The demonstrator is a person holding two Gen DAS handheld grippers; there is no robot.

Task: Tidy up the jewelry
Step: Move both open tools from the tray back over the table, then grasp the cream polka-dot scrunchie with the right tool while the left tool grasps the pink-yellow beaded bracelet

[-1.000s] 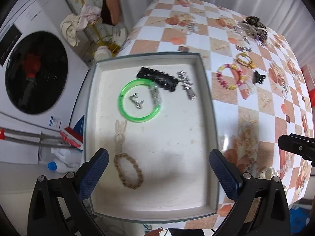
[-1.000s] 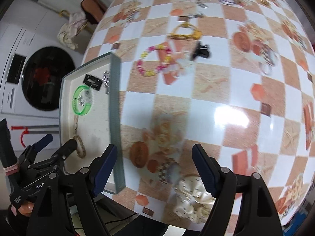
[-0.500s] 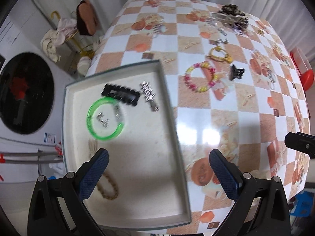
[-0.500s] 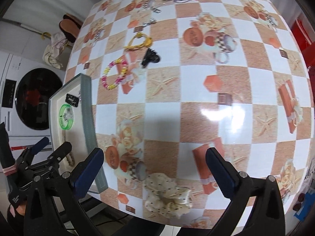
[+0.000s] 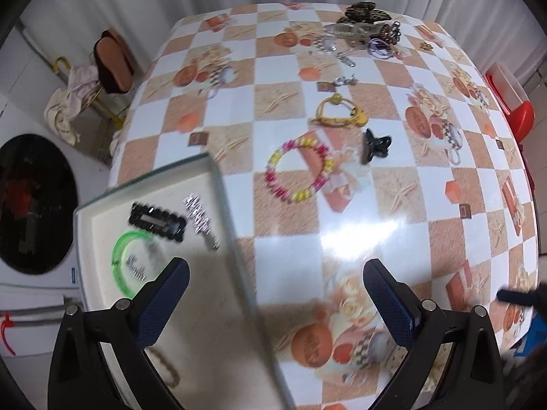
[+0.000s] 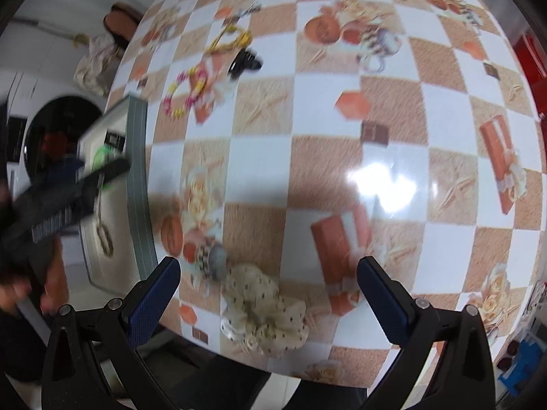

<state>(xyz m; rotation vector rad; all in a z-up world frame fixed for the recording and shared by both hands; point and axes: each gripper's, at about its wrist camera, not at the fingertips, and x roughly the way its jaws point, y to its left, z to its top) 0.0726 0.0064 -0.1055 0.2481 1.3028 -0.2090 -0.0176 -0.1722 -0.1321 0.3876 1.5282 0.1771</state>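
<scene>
1. Left wrist view: looks steeply down from above the near edge of the table [image 5: 342,205], straddling the right rim of the tray [image 5: 218,184]; its own two fingers frame the bottom of the frame
2. It takes in the table right across to the far clutter and the curtain; the washing machine [image 5: 30,201] sits low at left
3. Right wrist view: also steeply downward, set further right over the table [image 6: 342,171], closer to the surface; the cream scrunchie [image 6: 263,311] lies between its fingers
4. Shared ground: tray [image 6: 136,171], bead bracelet [image 5: 299,171] [image 6: 186,92], black claw clip [image 5: 376,145] [image 6: 244,63], yellow ring piece [image 5: 338,111]
5. Right view catches the left gripper [image 6: 85,177] at its left edge, blurred
</scene>
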